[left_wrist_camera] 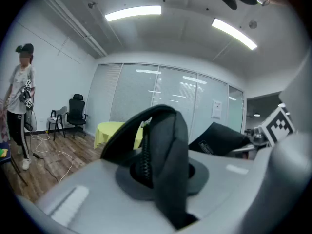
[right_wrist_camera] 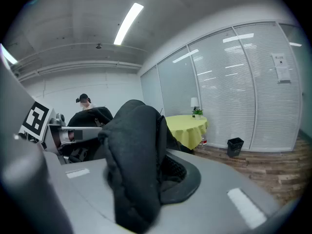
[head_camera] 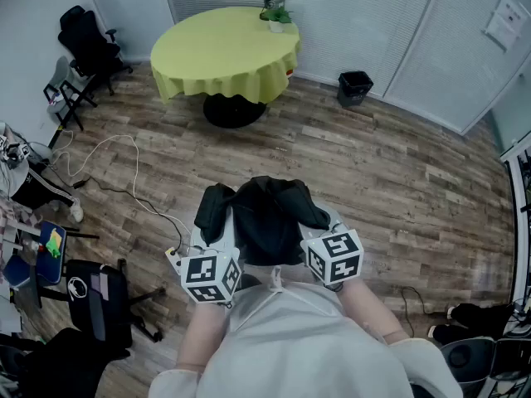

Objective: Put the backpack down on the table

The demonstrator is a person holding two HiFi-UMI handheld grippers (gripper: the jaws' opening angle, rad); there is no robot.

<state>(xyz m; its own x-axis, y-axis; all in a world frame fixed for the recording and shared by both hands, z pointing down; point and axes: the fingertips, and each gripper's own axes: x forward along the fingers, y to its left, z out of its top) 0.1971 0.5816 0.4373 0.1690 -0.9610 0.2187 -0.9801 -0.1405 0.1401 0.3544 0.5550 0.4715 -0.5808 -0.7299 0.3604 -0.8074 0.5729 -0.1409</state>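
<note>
A black backpack [head_camera: 265, 218] hangs in the air in front of me, held between both grippers, well short of the round table with the yellow-green cloth [head_camera: 228, 52]. My left gripper [head_camera: 214, 237] is shut on a zippered fold of the backpack [left_wrist_camera: 163, 150] at its left side. On the bag's right side my right gripper [head_camera: 317, 232] is shut on a thick black fold [right_wrist_camera: 134, 165]. In both gripper views the fabric fills the gap between the grey jaws. The table [right_wrist_camera: 187, 126] stands some way ahead across the wooden floor.
A small plant and a white lamp [head_camera: 276, 7] stand on the table's far edge. A black bin [head_camera: 355, 87] is by the glass wall, a black office chair [head_camera: 87, 44] at far left. A white cable [head_camera: 124, 164] lies on the floor. A person [left_wrist_camera: 22, 106] stands at left.
</note>
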